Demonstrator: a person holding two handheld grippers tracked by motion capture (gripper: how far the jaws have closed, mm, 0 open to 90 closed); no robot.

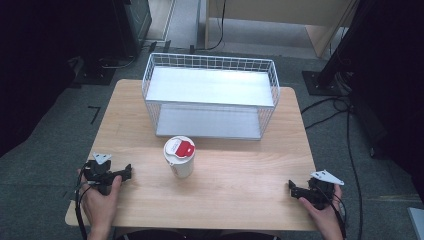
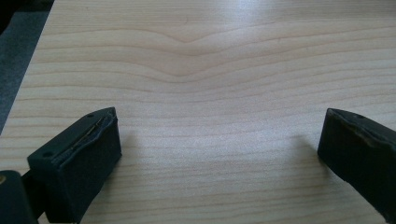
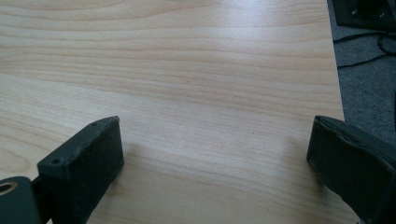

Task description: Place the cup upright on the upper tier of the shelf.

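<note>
Cup (image 1: 179,157) with red-and-white lid stands upright at centre frame on the table (image 1: 240,190), just below the white wire rack (image 1: 210,95), both shelves bare. Left gripper (image 1: 126,173) lower left, right gripper (image 1: 293,188) lower right, each with jaws spread, nothing between them, well apart from cup. Judged: nothing begun; everything remains

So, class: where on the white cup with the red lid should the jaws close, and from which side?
Probably the cup wall below the lid, approached level from the near side: it stands upright, and the wire basket sits close behind it.
</note>
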